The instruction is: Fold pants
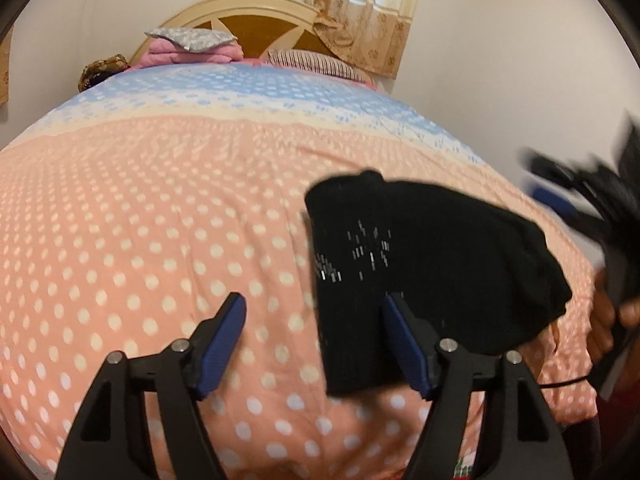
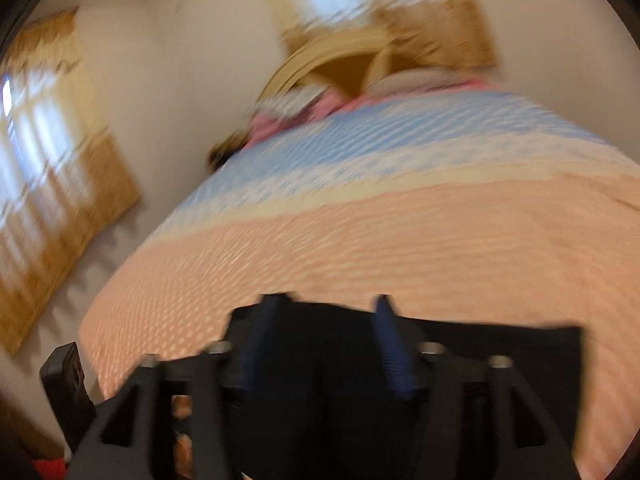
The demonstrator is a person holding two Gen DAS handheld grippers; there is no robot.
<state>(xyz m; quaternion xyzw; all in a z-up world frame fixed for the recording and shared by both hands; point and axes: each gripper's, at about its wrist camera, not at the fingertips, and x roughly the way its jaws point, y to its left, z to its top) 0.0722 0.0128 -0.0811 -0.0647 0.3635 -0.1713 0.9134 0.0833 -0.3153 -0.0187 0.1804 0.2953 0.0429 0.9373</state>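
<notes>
Left gripper (image 1: 312, 316) fingers spread wide above bed (image 1: 160, 208). Black pants (image 1: 420, 248) folded, lying near bed's right edge; right finger overlaps them. Right gripper (image 1: 592, 200) blurred beyond that edge.

The bed (image 1: 160, 208) wears a spread, peach with white dots over most of it, blue and cream toward the headboard (image 1: 256, 24). Black pants (image 1: 432, 264) lie folded on the peach part, near its right edge. At the head lie a striped pillow (image 1: 316, 62), pink bedding (image 1: 180, 56) and a grey patterned cushion (image 1: 188, 36).
</notes>
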